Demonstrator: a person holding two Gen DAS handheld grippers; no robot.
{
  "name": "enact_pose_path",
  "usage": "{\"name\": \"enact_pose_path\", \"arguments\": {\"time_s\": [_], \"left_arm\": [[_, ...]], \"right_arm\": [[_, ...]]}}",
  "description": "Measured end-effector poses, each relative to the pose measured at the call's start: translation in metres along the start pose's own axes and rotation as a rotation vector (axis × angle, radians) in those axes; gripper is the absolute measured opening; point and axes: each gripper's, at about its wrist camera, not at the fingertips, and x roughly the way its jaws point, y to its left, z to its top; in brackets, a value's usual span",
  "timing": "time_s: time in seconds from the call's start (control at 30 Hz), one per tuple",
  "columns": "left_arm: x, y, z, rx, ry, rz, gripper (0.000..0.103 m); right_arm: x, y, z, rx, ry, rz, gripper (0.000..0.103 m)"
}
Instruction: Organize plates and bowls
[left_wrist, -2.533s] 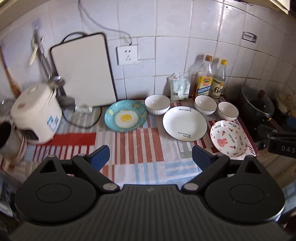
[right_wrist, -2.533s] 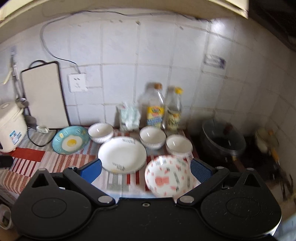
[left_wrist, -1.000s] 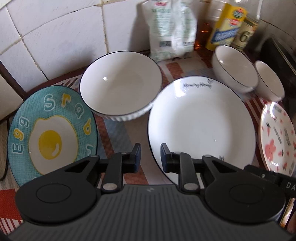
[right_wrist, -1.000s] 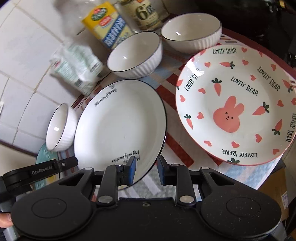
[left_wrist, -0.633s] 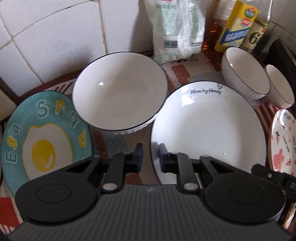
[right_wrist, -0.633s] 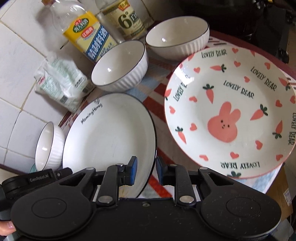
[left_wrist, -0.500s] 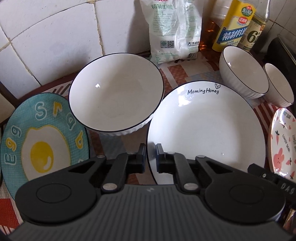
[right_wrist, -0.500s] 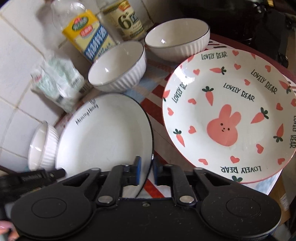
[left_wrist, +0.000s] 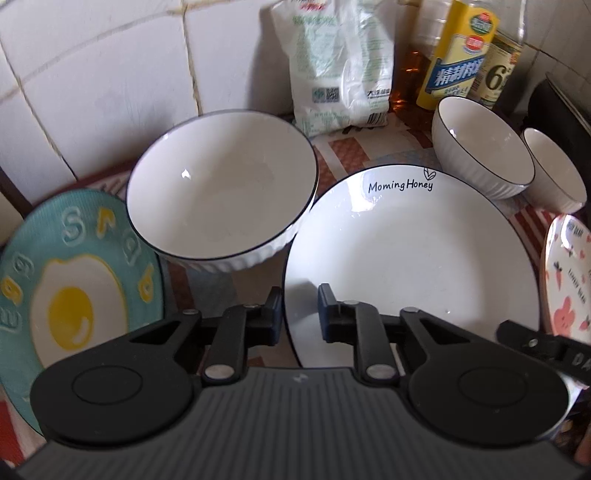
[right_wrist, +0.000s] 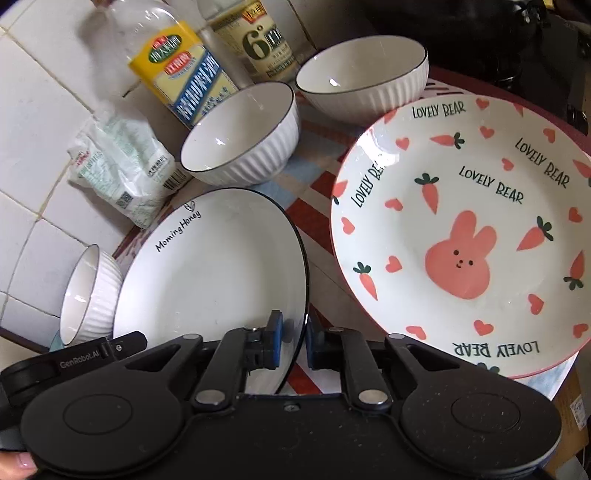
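A white "Morning Honey" plate (left_wrist: 406, 258) with a black rim lies mid-counter, also in the right wrist view (right_wrist: 207, 273). My left gripper (left_wrist: 299, 314) straddles its left rim, jaws narrowed around it. My right gripper (right_wrist: 293, 343) is shut on its right rim. A teal fried-egg plate (left_wrist: 74, 288) lies left. A white ribbed bowl (left_wrist: 221, 184) stands behind it. Two more white bowls (right_wrist: 240, 133) (right_wrist: 362, 77) stand at the back. A pink rabbit plate (right_wrist: 461, 236) lies right.
A white salt bag (left_wrist: 332, 66) and two oil bottles (left_wrist: 458, 51) (right_wrist: 255, 37) stand against the tiled wall. A dark pot (right_wrist: 498, 37) is at the far right. A striped cloth (right_wrist: 317, 184) covers the counter.
Both grippers moved from open and high above the counter down to the white plate's opposite rims and closed on them. Over the last half second the views barely shift.
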Motion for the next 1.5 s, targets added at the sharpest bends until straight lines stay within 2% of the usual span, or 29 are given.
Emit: {"name": "enact_pose_path", "arguments": {"time_s": [0.13, 0.27, 0.53, 0.7, 1.0, 1.2, 1.33, 1.5], "left_arm": [[-0.007, -0.002, -0.003, 0.043, -0.035, 0.015, 0.015], [-0.009, 0.004, -0.006, 0.011, -0.03, -0.017, 0.015], [-0.032, 0.008, -0.029, 0.032, -0.058, -0.027, 0.015], [-0.052, 0.011, -0.049, 0.065, -0.029, -0.008, 0.014], [-0.086, 0.031, -0.088, 0.04, 0.006, 0.006, 0.014], [-0.085, 0.044, -0.112, -0.006, 0.043, 0.03, 0.014], [-0.082, 0.046, -0.116, -0.022, 0.048, 0.032, 0.014], [-0.079, 0.045, -0.118, -0.012, 0.077, 0.024, 0.014]], "right_arm": [[-0.01, 0.006, 0.002, -0.048, -0.012, 0.013, 0.014], [-0.018, 0.005, 0.004, -0.047, -0.013, 0.026, 0.014], [-0.039, 0.002, -0.014, -0.084, -0.006, 0.048, 0.015], [-0.055, 0.004, -0.033, -0.127, 0.019, 0.052, 0.016], [-0.073, 0.011, -0.066, -0.218, 0.079, 0.078, 0.017], [-0.065, 0.015, -0.082, -0.279, 0.123, 0.091, 0.017], [-0.063, 0.014, -0.085, -0.295, 0.131, 0.098, 0.016], [-0.054, 0.02, -0.087, -0.332, 0.197, 0.019, 0.02]]}}
